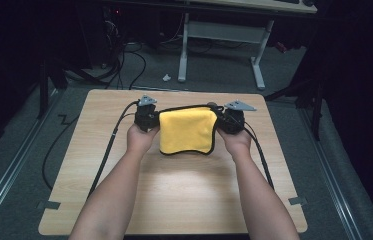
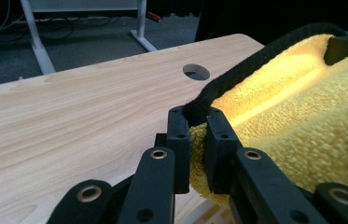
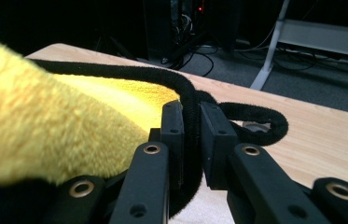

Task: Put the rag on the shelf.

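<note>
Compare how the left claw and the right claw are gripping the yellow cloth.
The left claw pinches yellow pile just under the black hem, at the yellow cloth's left corner. The right claw clamps the black hem itself, at the right corner, a hem loop curling beyond it. Both are shut on the cloth's far edge.

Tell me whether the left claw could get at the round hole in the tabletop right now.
Probably not yet: the left claw is shut on the yellow cloth, though bare table lies between it and the hole.
</note>
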